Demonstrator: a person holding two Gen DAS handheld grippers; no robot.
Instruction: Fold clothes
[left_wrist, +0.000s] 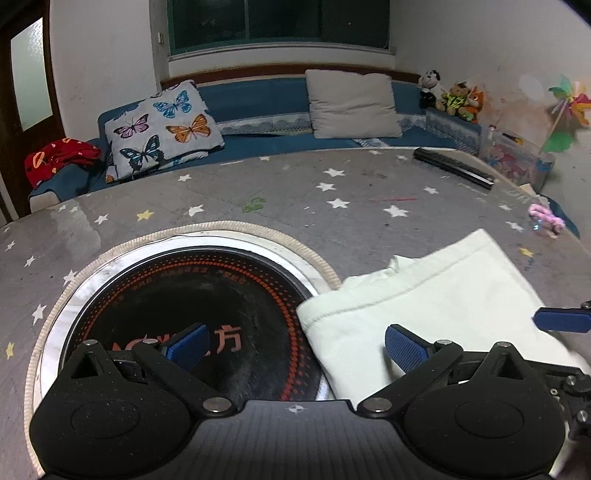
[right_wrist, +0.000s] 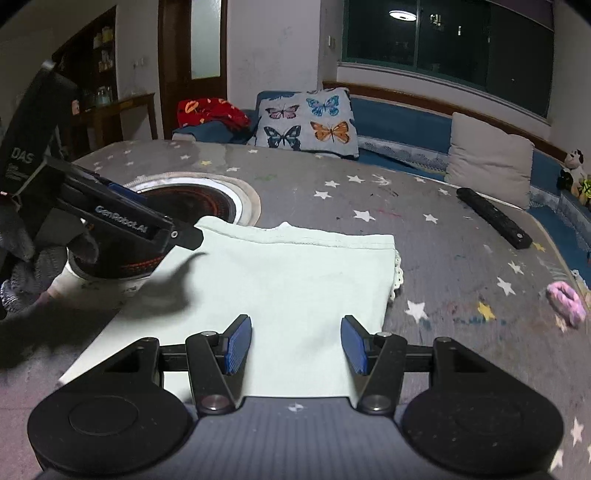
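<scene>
The left hand-held gripper (left_wrist: 295, 341) hangs with its two ribbed blue pads (left_wrist: 404, 349) spread wide apart, holding nothing; one pad hovers over the cooktop, the other over the edge of the garment. Its black linkage arms are matte plastic with round metal pivot pins. The right hand-held gripper (right_wrist: 296, 345) likewise has its blue ridged pads (right_wrist: 238, 345) apart, both poised above the near part of the cloth with nothing between them.

The garment (right_wrist: 266, 284) is a pale mint-white piece of soft woven fabric, folded into a flat, roughly rectangular stack on the worktop (right_wrist: 443, 258). A stitched hem runs along its far edge, and a small lace-like trim (right_wrist: 397, 273) peeps out at its right side. Its left corner lies over the rim of the round cooktop (left_wrist: 192, 295), a glossy black glass disc with orange dotted rings and printed characters, set in a metal ring and bordered by a braided beige cord.

The worktop wears a grey quilted cover scattered with white and yellow stars, under a shiny clear film. Farther off lie a long black bar (right_wrist: 493, 216) and a fluffy pink scrunchie (right_wrist: 565, 302), well apart from the garment. Beyond, a blue bench (left_wrist: 258, 96) carries a butterfly-print cushion (left_wrist: 162, 129) and a plain beige pillow (left_wrist: 352, 103).
</scene>
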